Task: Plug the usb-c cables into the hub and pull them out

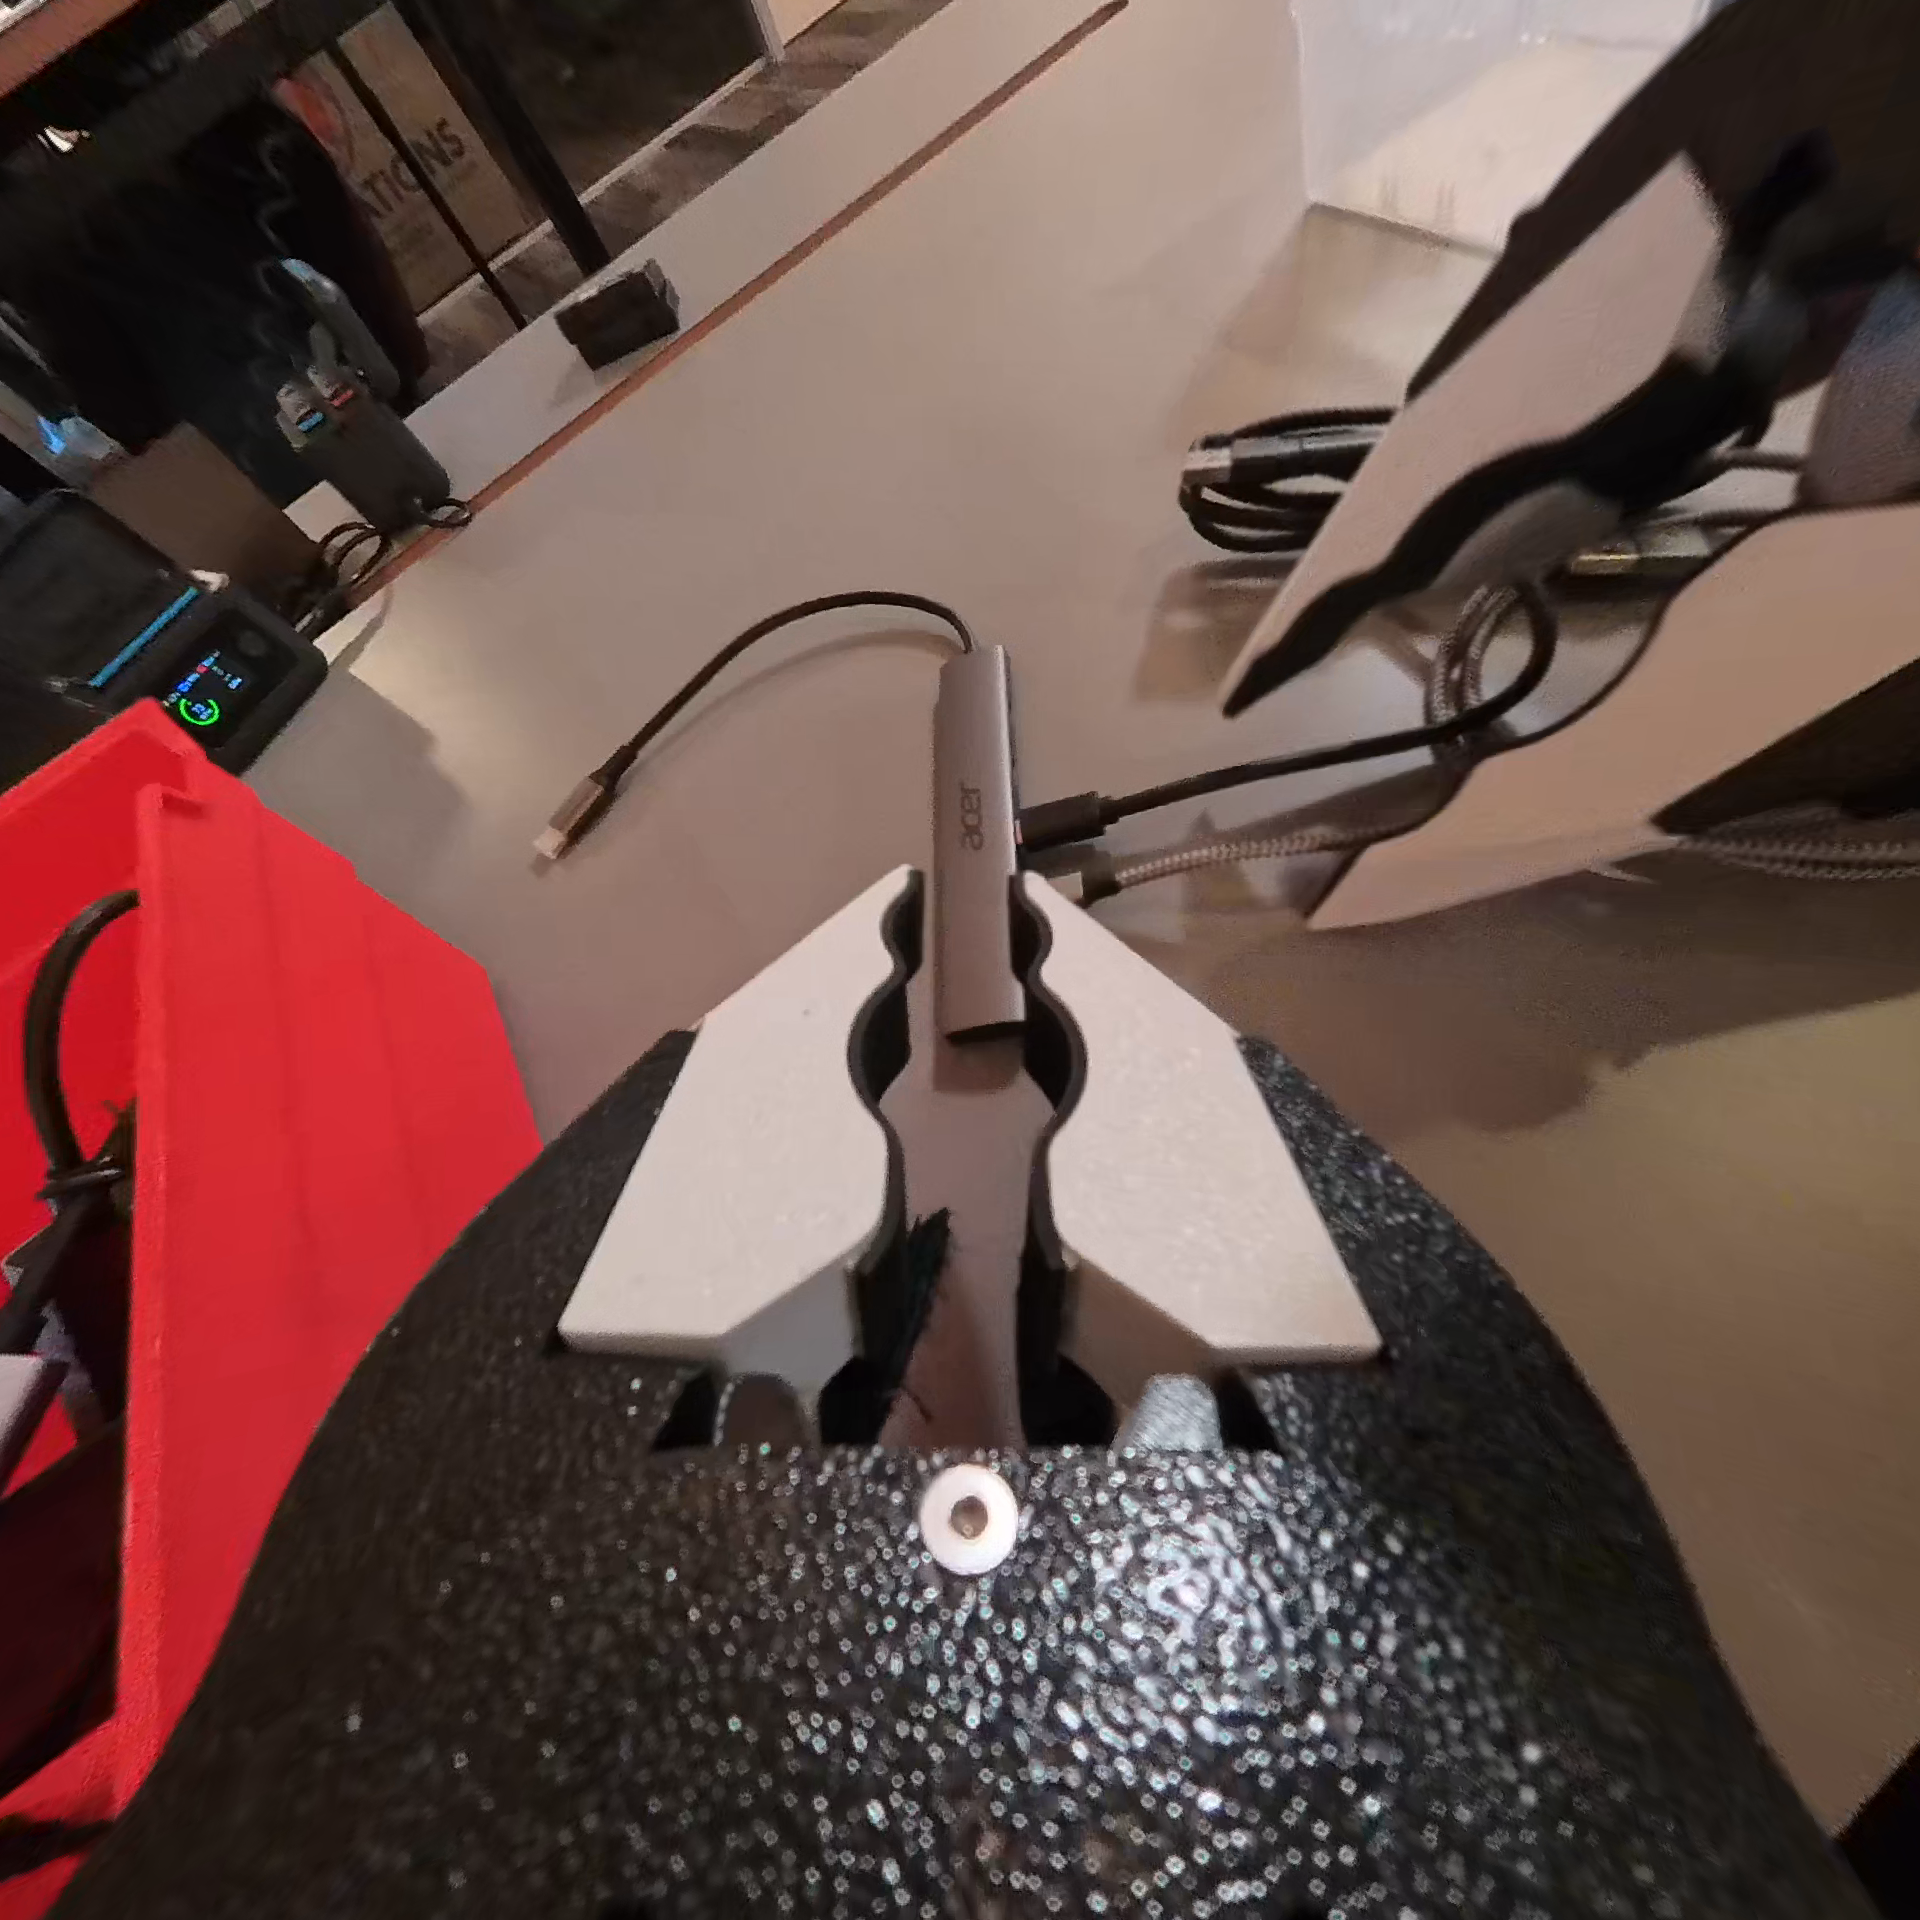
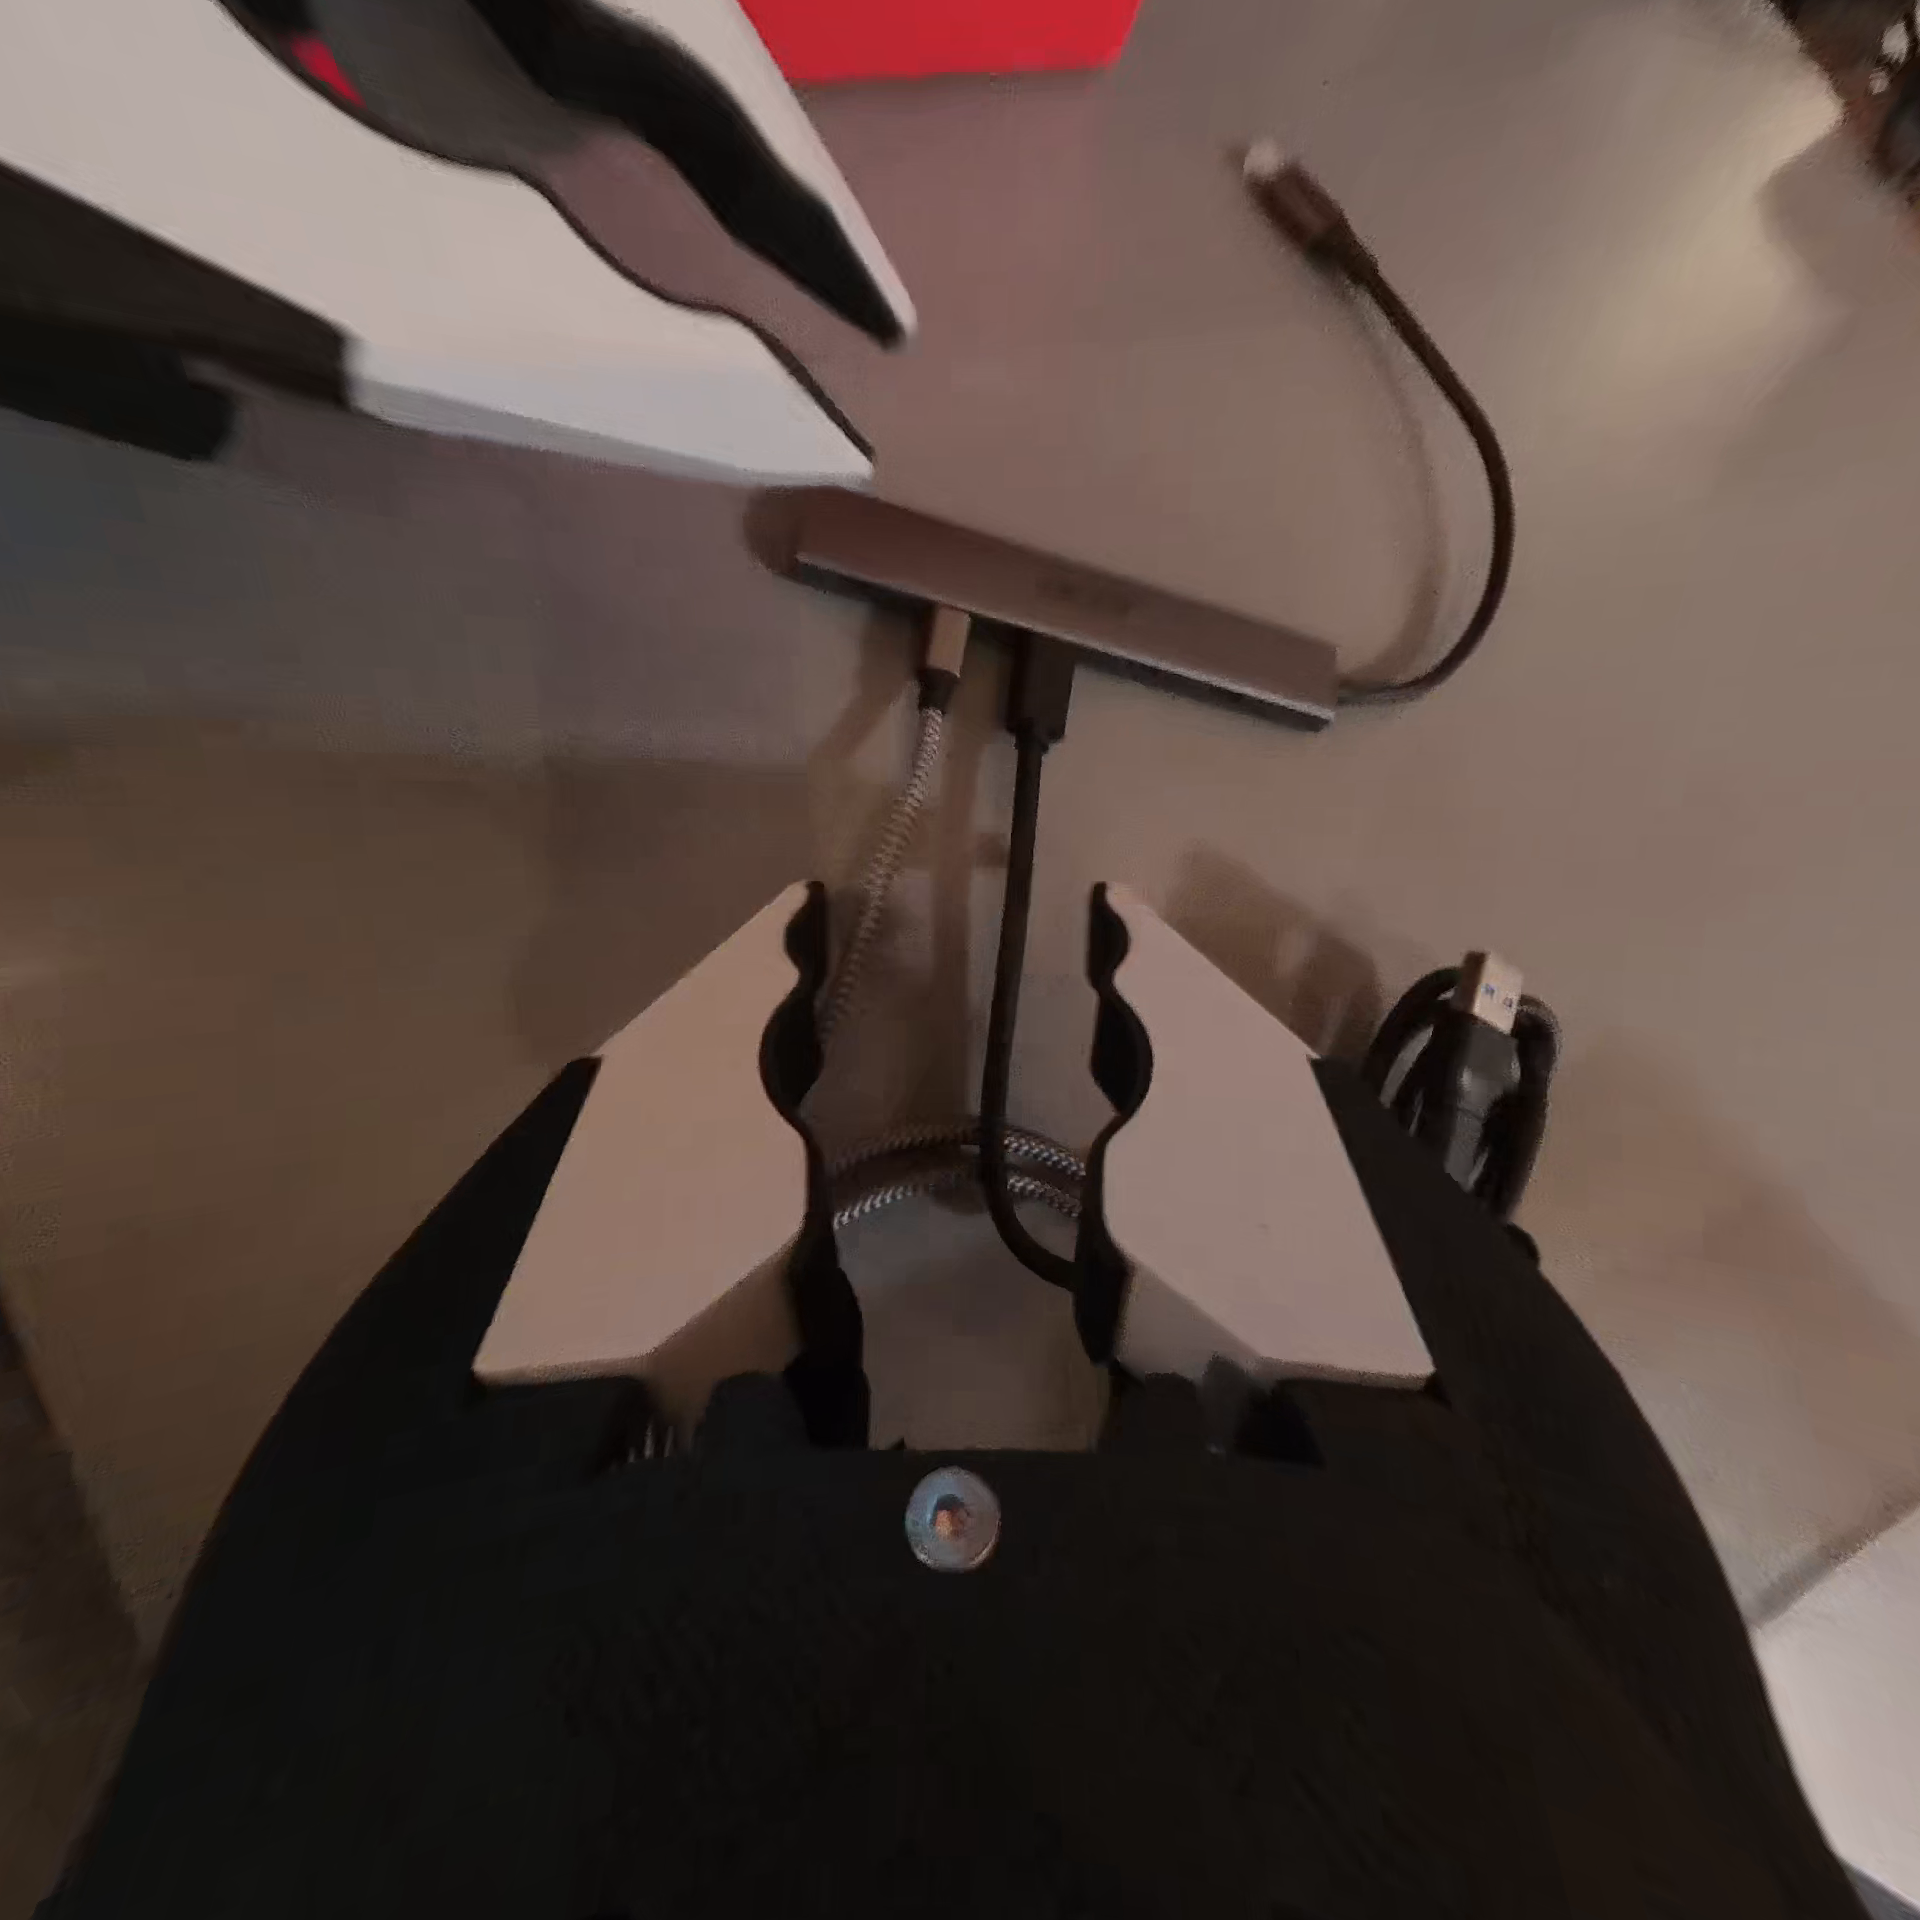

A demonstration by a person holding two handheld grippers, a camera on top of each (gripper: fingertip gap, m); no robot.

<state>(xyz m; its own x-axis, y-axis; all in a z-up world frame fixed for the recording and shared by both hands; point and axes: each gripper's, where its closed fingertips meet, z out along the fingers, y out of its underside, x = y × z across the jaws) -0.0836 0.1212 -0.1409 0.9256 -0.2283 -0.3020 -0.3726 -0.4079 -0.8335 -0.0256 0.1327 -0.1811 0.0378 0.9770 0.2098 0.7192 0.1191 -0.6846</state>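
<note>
Lettering, wording not reproduced here:
- Grey hub (image 1: 971, 821): brand mark on top face.
- Background glass panel (image 1: 416, 171): partial large lettering.
- Black device screen (image 1: 208, 698): small coloured figures, illegible.

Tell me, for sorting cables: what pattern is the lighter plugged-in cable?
Silver-and-dark braided weave; clearest in the right wrist view.

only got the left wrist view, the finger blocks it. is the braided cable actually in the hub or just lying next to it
Observer: It looks plugged in. The right wrist view shows the braided cable seated in the hub, right beside the black cable.
Operator: ok and are the right tongs holding either one
Observer: No. The right tongs are open, and both cables run loose between the fingers, whose tips are short of the plugs.
</note>
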